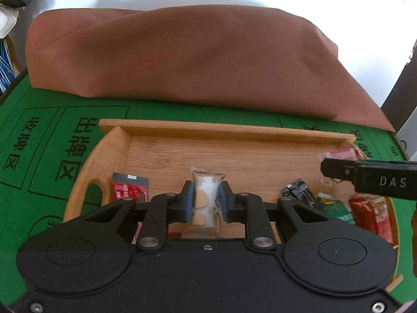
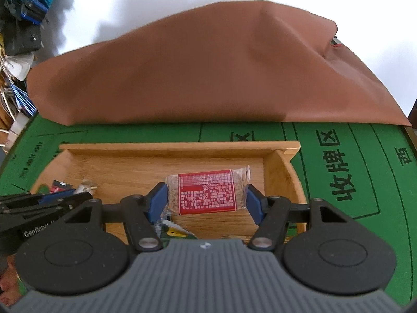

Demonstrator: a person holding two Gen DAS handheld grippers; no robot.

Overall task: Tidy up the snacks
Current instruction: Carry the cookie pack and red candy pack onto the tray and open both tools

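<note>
Now left gripper (image 1: pixel 206 202) clamped on clear-wrapped white snack with tan dots (image 1: pixel 206 198), above rectangular bamboo tray (image 1: pixel 224 130) on green printed felt mat (image 1: pixel 34 140). Right gripper (image 2: pixel 206 200) clamped on red-labelled clear-wrapped grain bar (image 2: pixel 207 194), over same tray (image 2: pixel 179 146).

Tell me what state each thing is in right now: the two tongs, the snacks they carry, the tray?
Left tongs: shut on the white dotted packet.
White dotted packet: gripped upright, above the tray.
Right tongs: shut on the red-label bar.
Red-label bar: held crosswise, label facing up.
Wooden tray: on the green mat, several snacks inside.
Brown cloth: draped behind the tray.
</note>
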